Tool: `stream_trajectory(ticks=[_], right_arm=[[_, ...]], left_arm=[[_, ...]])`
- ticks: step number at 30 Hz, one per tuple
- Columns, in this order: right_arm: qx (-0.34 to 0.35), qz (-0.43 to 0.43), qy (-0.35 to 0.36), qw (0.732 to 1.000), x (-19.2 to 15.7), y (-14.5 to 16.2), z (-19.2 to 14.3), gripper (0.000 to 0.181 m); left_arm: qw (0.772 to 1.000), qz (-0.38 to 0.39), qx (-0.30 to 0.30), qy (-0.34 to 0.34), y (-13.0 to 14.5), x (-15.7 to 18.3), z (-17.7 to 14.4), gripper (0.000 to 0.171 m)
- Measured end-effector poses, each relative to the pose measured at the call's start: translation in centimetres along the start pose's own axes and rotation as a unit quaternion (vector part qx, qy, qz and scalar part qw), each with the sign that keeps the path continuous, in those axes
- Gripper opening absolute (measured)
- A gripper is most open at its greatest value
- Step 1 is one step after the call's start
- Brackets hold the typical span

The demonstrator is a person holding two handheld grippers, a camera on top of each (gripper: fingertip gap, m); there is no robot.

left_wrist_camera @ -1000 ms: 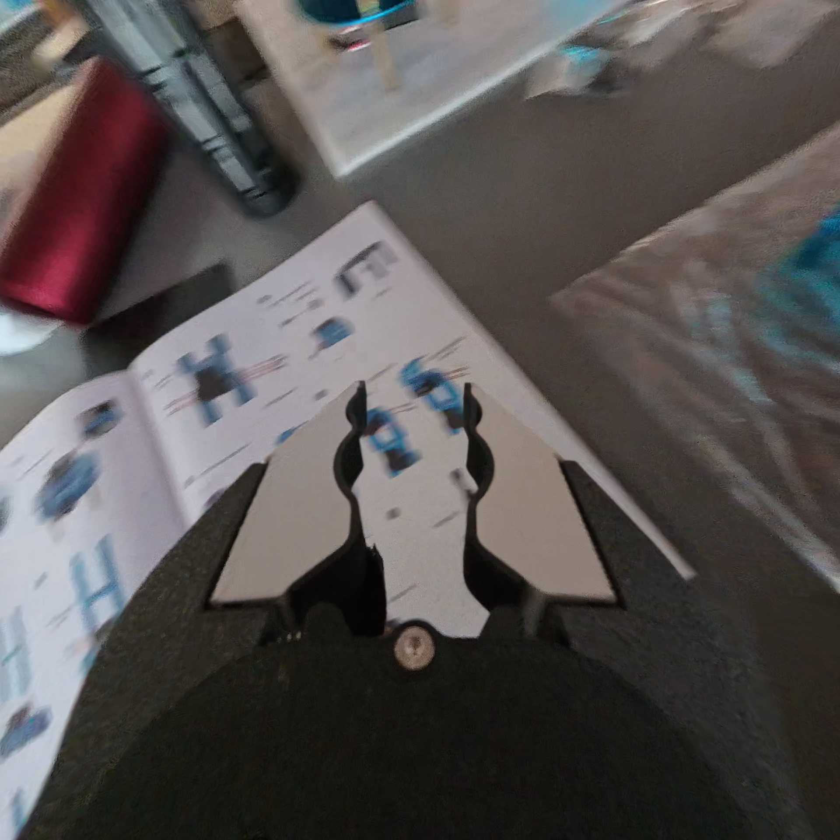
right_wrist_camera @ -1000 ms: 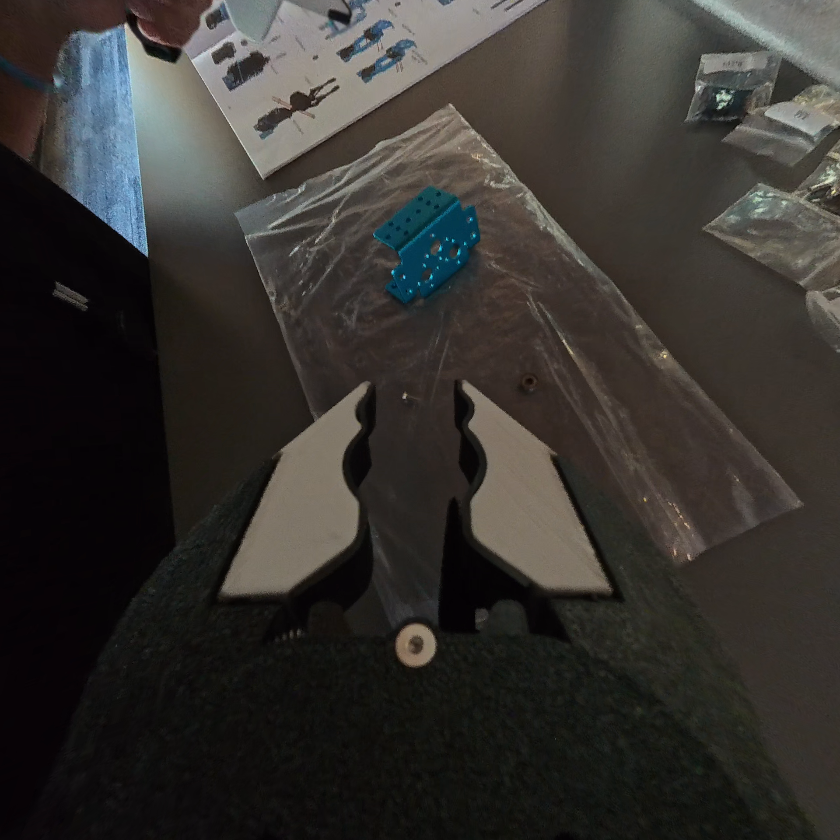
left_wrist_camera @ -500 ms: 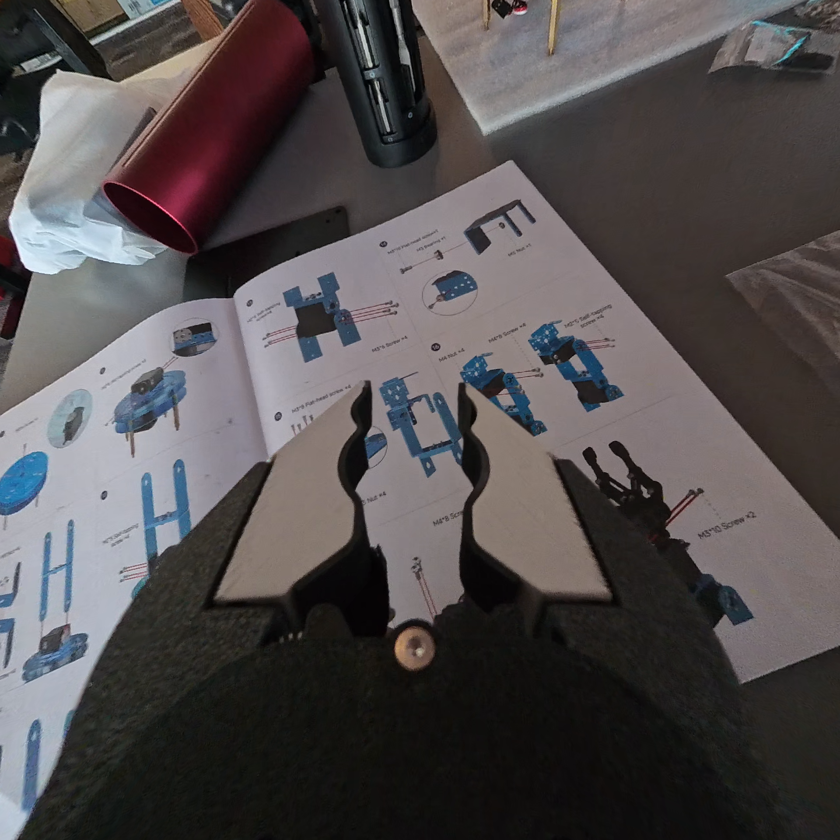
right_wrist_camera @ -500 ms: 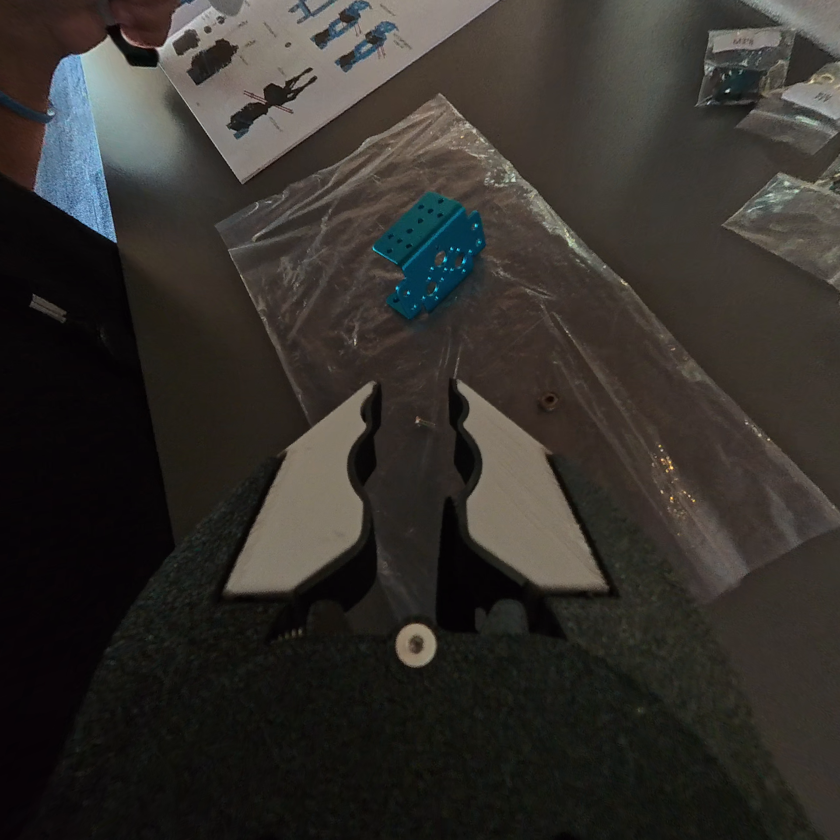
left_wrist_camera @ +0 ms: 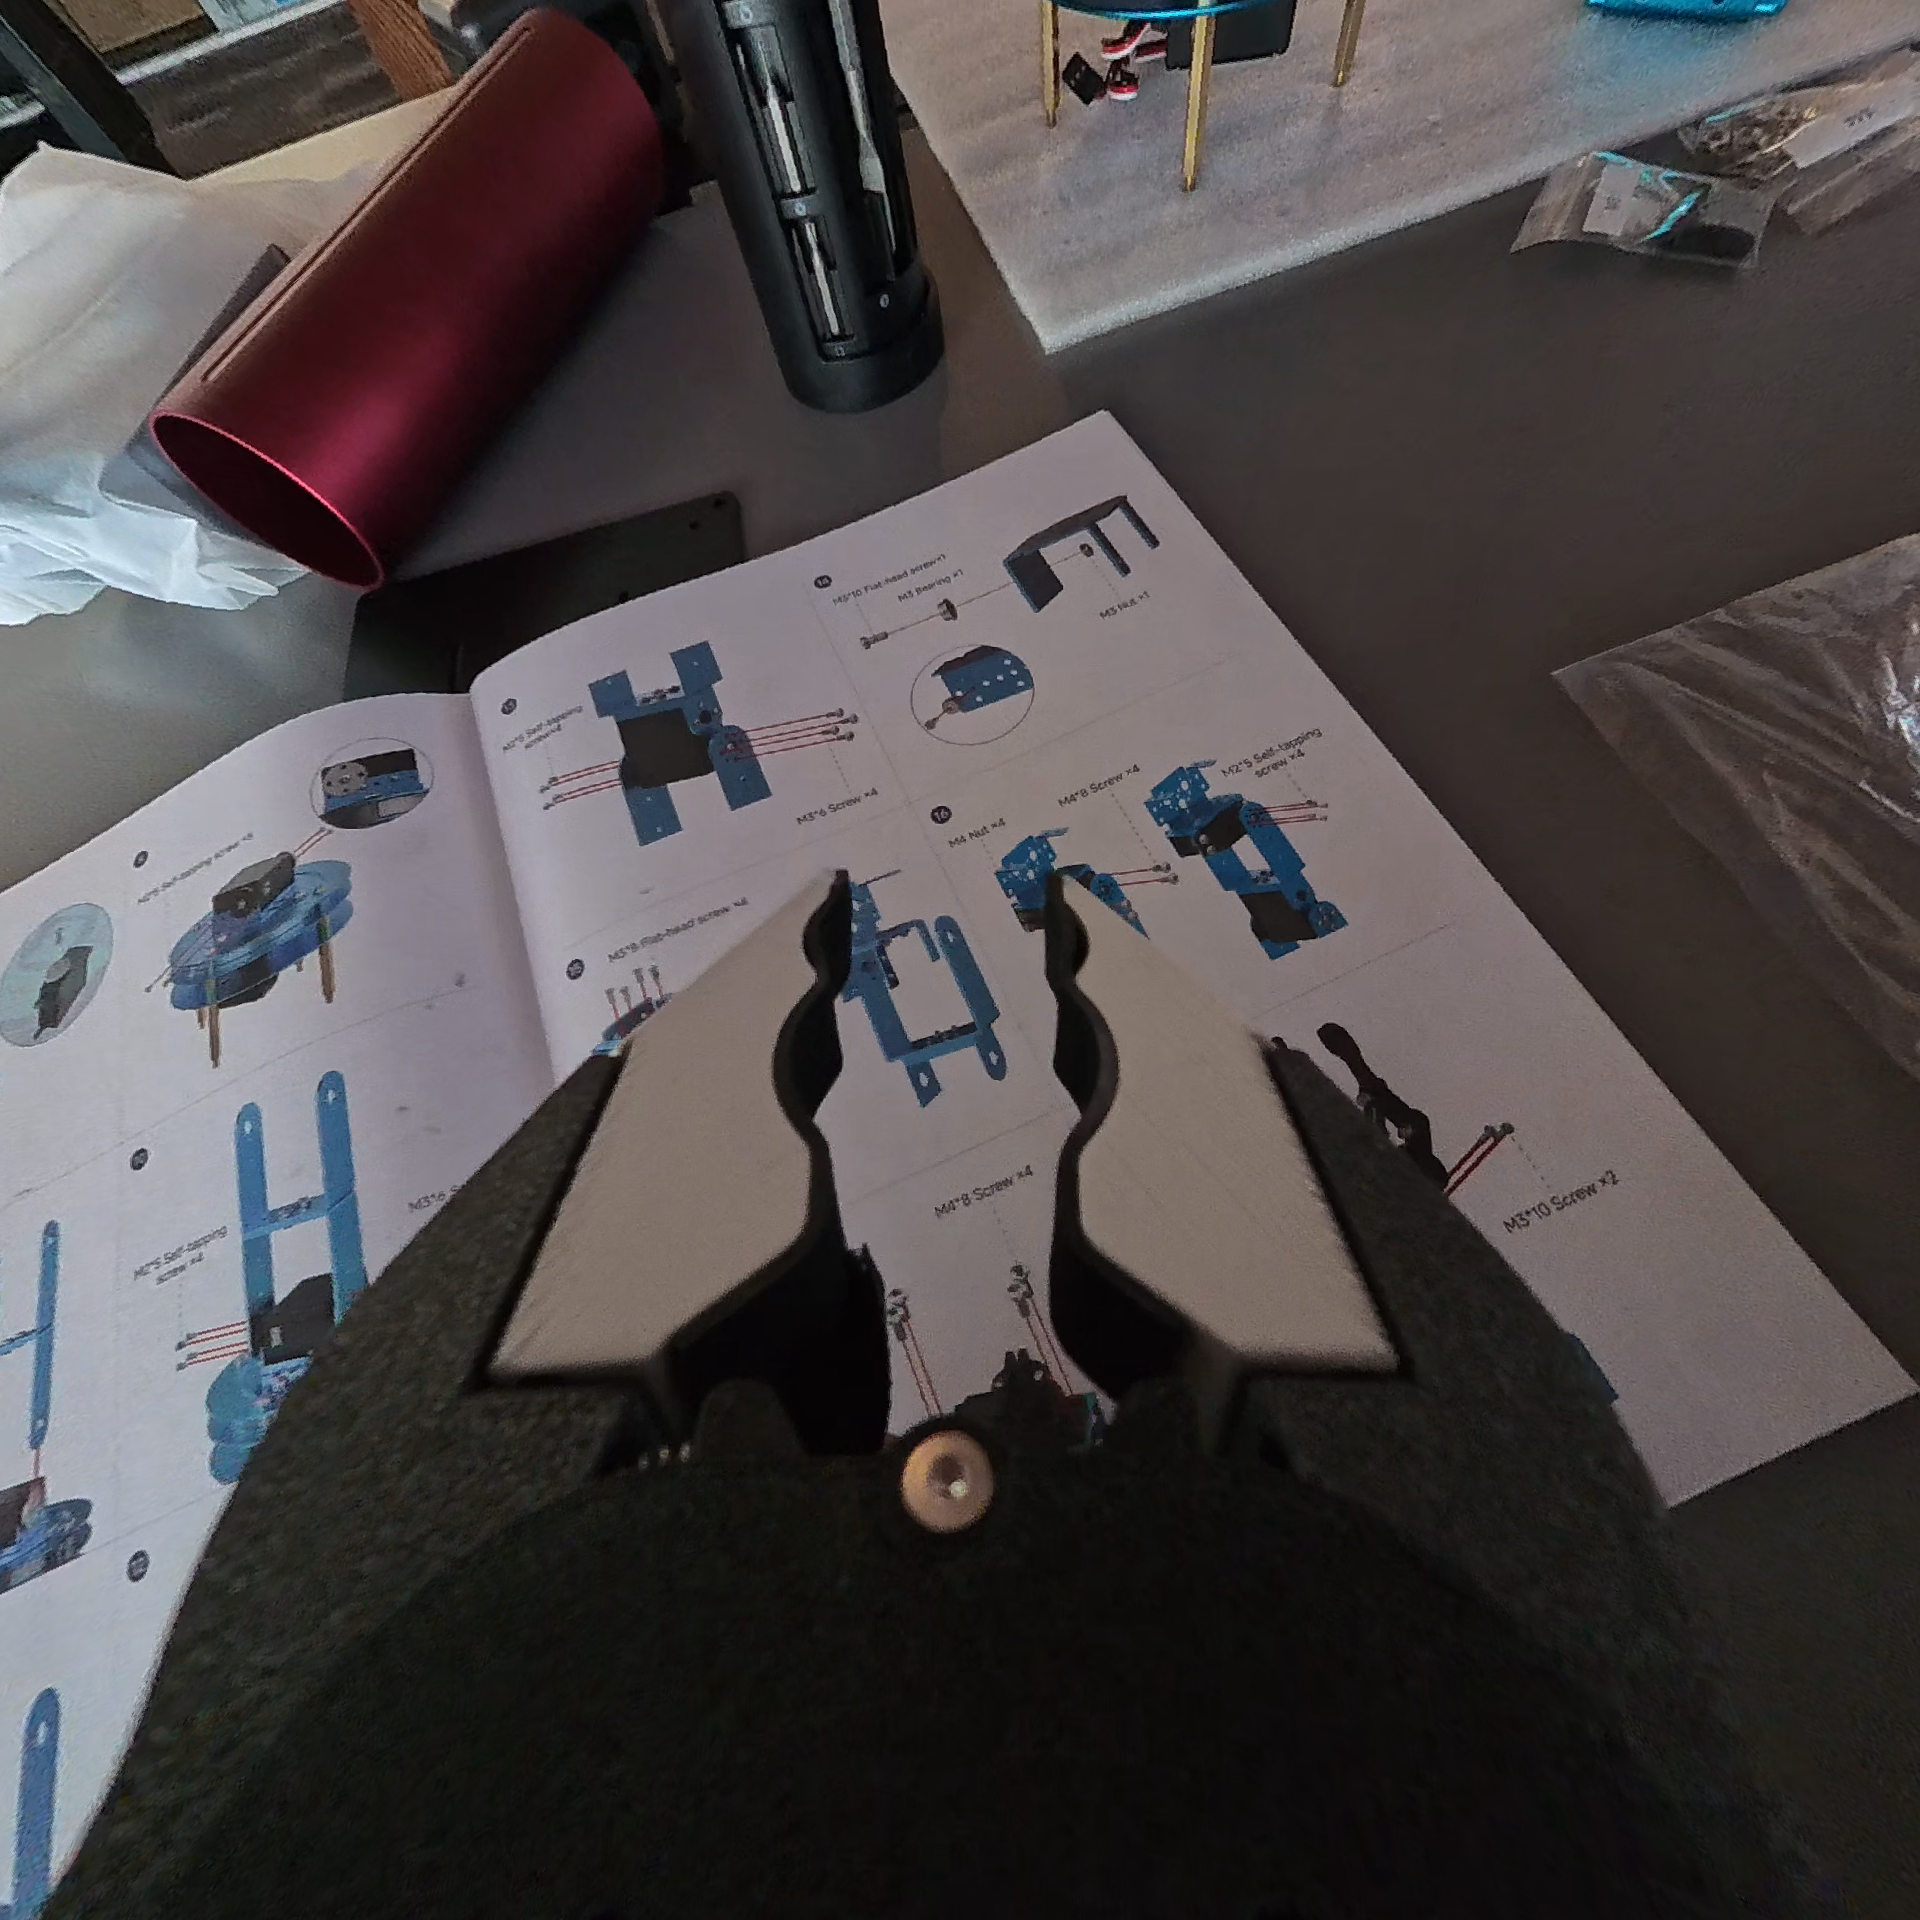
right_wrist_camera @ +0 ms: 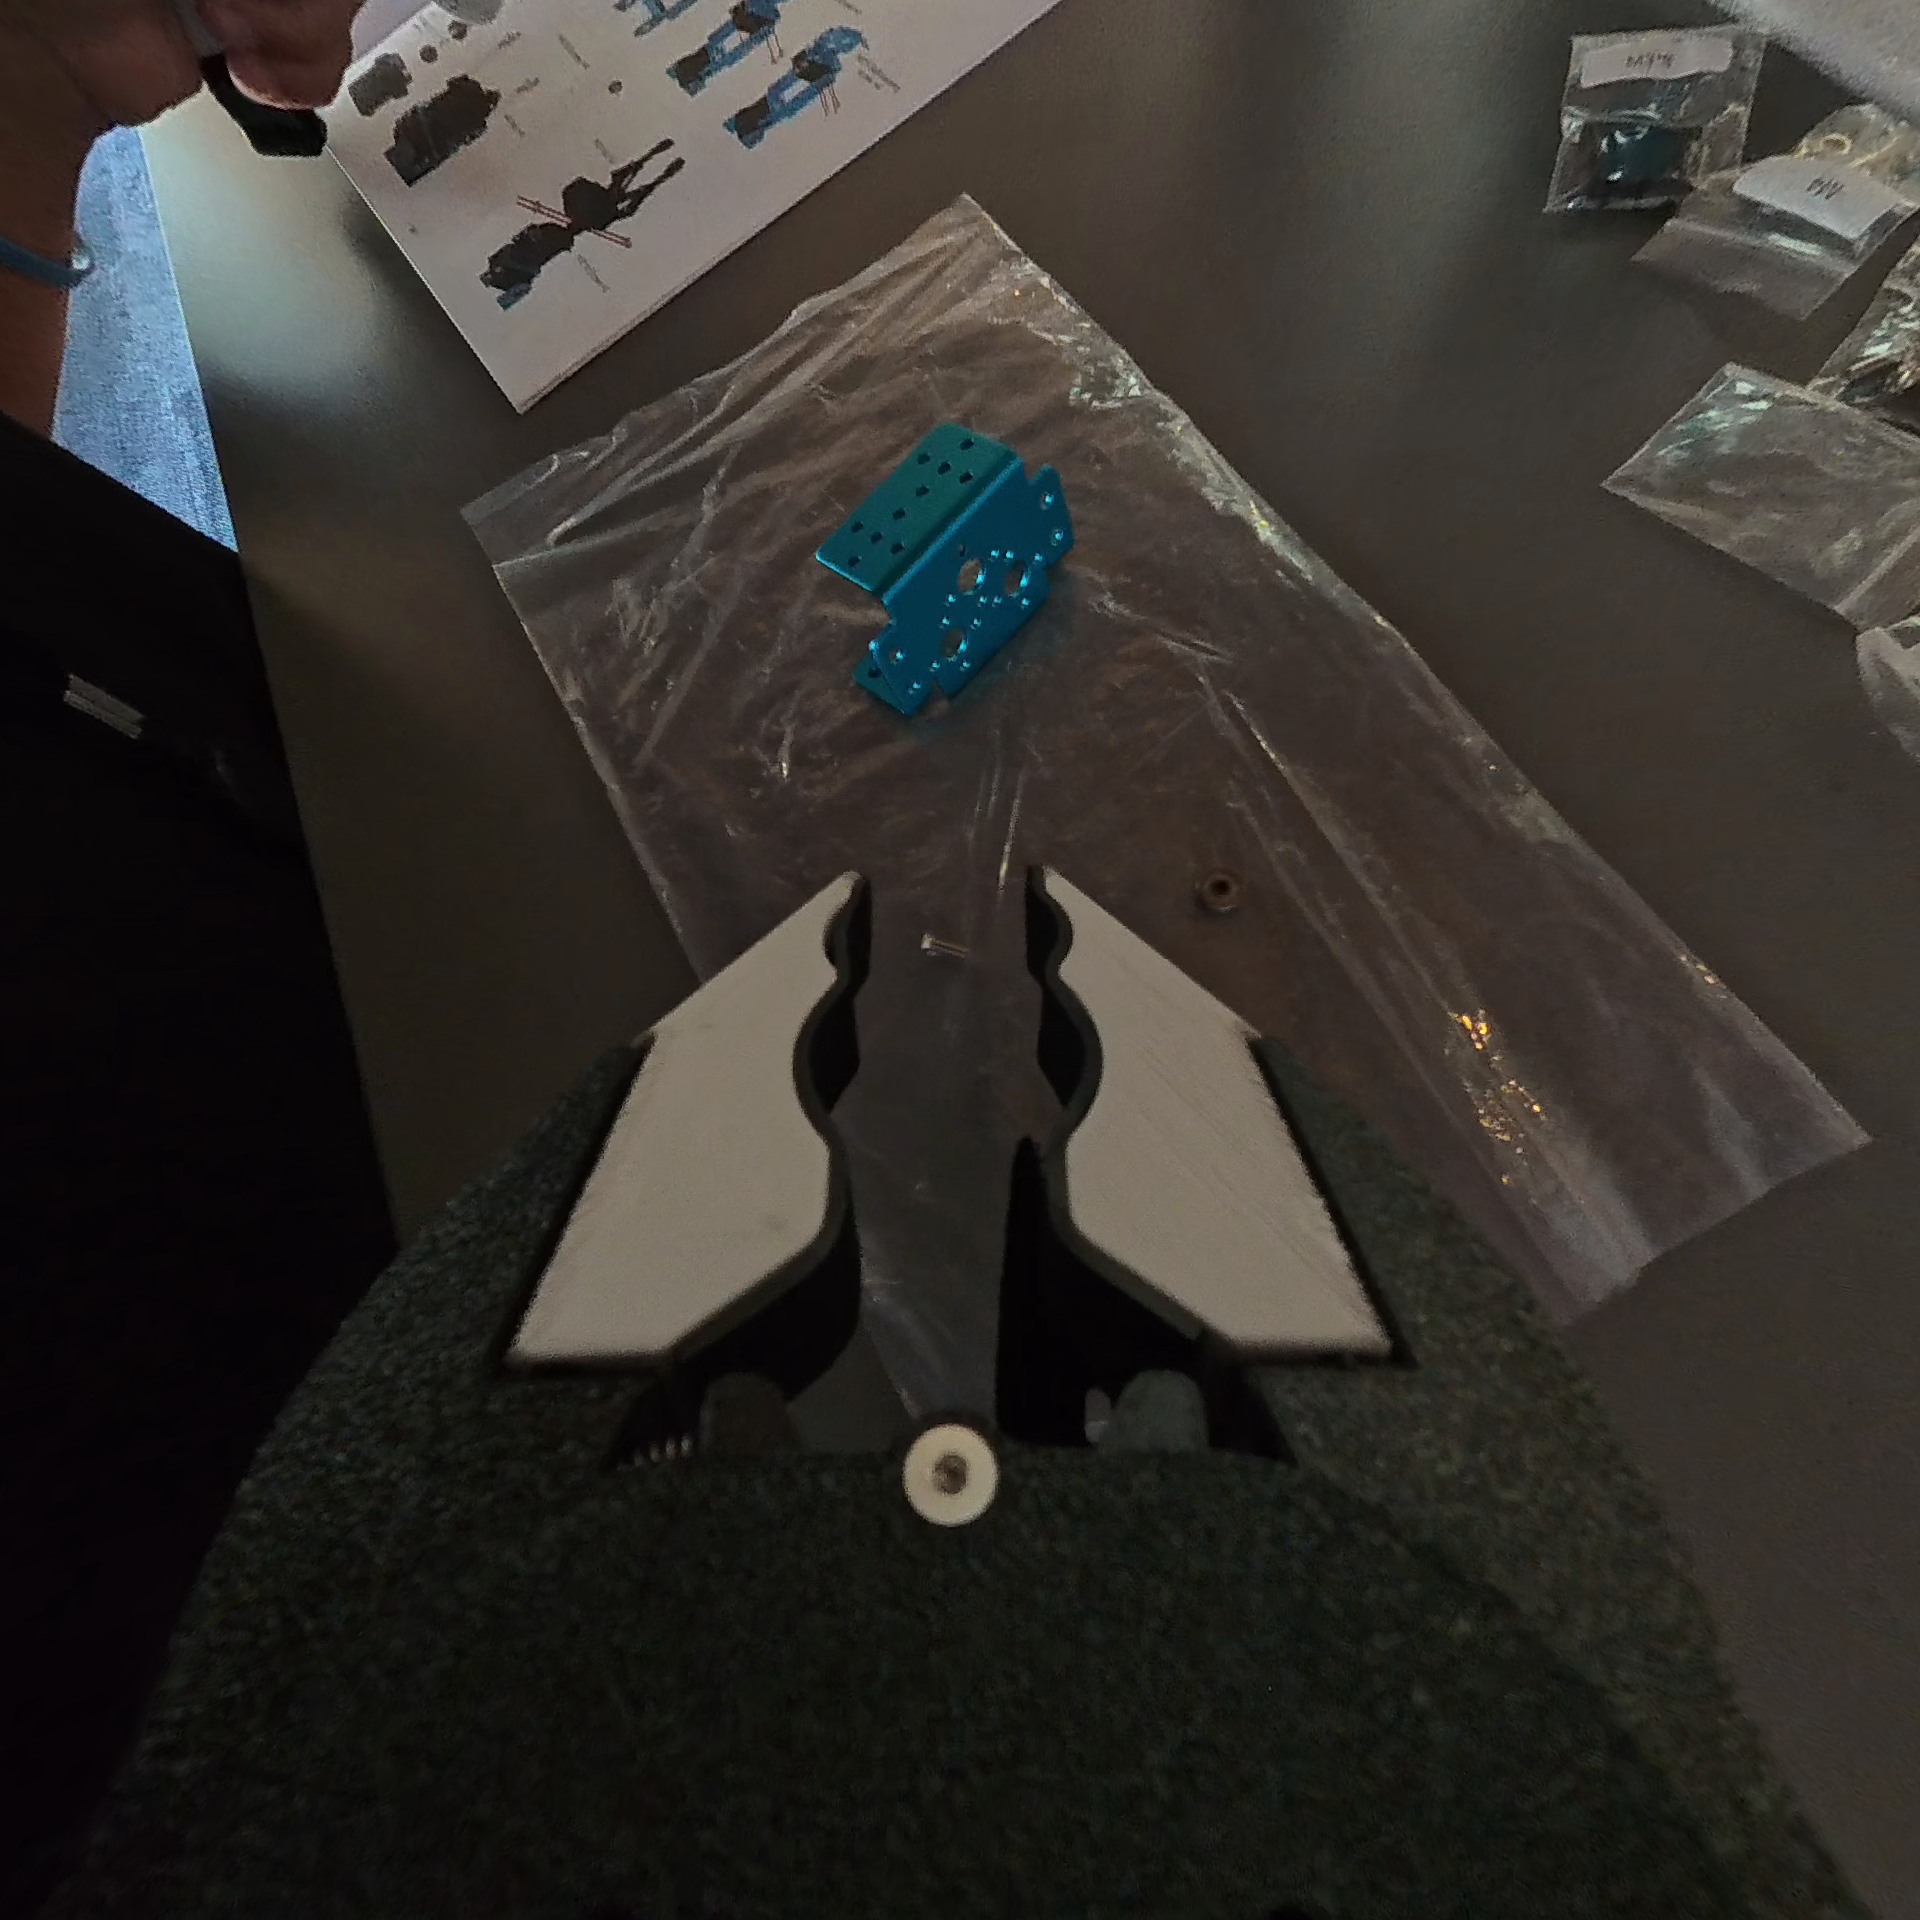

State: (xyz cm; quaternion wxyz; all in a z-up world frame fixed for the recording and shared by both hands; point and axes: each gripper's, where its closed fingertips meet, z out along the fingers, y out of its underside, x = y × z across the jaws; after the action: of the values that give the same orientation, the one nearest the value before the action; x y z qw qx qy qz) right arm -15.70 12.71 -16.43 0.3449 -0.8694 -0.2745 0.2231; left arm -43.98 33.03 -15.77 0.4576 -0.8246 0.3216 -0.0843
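Note:
My left gripper (left_wrist_camera: 943, 883) is open and empty, held above an open instruction booklet (left_wrist_camera: 1039, 665) with blue part drawings that lies on the dark table. My right gripper (right_wrist_camera: 943, 883) is open and empty, low over a clear plastic bag (right_wrist_camera: 1299, 790) spread flat on the table. A small silver screw (right_wrist_camera: 940, 943) lies on the bag between its fingertips. A blue perforated metal bracket (right_wrist_camera: 956, 571) stands on the bag farther ahead. A small dark nut (right_wrist_camera: 1214, 891) lies on the bag to the right of the fingers.
A red metal tube (left_wrist_camera: 416, 301) lies at the back left beside white paper (left_wrist_camera: 73, 343). A black cylindrical tool holder (left_wrist_camera: 821, 187) stands behind the booklet. A white foam pad (left_wrist_camera: 1351, 177) holds a blue assembly on brass legs. Small parts bags (right_wrist_camera: 1787, 208) lie at right. A person's hand (right_wrist_camera: 249, 52) shows at top left.
The left gripper has swung left and settled over the booklet, the view going from blurred to sharp. The right gripper has moved slightly forward, so the screw now lies between its fingertips.

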Motion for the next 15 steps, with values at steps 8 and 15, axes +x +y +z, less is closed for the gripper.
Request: stream_trajectory(ticks=[8,15], right_arm=[[-0.023,-0.005,0.006,1.000,0.6,0.9,-1.0,0.028],[-0.070,-0.013,0.083,0.994,3.2,3.6,-3.8,0.026]], left_arm=[[1.000,0.005,0.000,0.001,-0.1,0.1,-0.1,0.037],[1.000,0.006,0.010,0.015,-1.3,1.1,0.1,0.036]])
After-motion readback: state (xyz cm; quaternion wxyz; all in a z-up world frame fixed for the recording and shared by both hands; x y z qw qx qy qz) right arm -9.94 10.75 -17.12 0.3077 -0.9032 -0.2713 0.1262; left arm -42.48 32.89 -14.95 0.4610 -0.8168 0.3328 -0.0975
